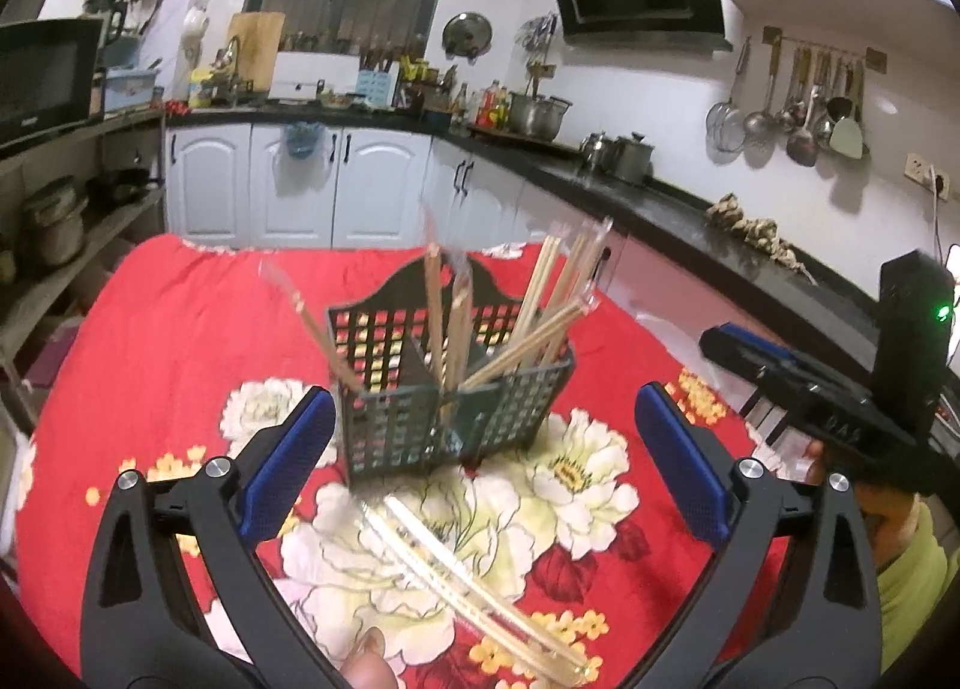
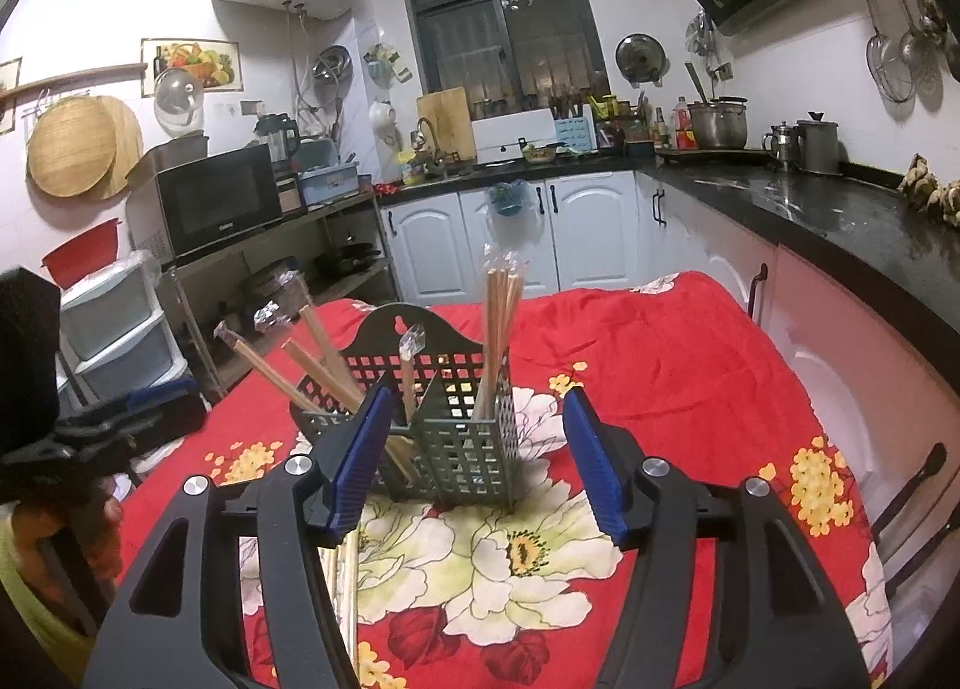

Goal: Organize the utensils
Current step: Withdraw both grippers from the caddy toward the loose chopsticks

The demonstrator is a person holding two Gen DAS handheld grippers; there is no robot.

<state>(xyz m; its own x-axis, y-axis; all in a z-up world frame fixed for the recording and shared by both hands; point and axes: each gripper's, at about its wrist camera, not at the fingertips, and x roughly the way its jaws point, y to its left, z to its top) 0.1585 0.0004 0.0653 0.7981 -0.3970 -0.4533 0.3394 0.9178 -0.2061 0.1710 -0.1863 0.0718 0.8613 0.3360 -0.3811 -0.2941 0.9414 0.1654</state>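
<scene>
A dark slotted plastic utensil basket (image 1: 420, 413) stands upright on the red flowered cloth, with several wooden chopsticks (image 1: 558, 293) leaning out of its compartments. My left gripper (image 1: 483, 407) is open wide, its blue pads (image 1: 288, 461) short of the basket. A clear-wrapped pair of chopsticks (image 1: 480, 587) lies flat on the cloth below and between these fingers, not gripped. In the right wrist view my right gripper (image 2: 477, 464) is open, and the basket (image 2: 474, 461) stands just beyond its tips. The flat chopsticks (image 2: 345, 587) show under its left finger.
The cloth-covered table (image 1: 150, 341) has a black countertop (image 2: 810, 209) with pots along its right and white cabinets (image 1: 300, 191) behind. A shelf with a microwave (image 2: 216, 203) stands to the left. A person's thumb (image 1: 366, 659) shows at the lower edge.
</scene>
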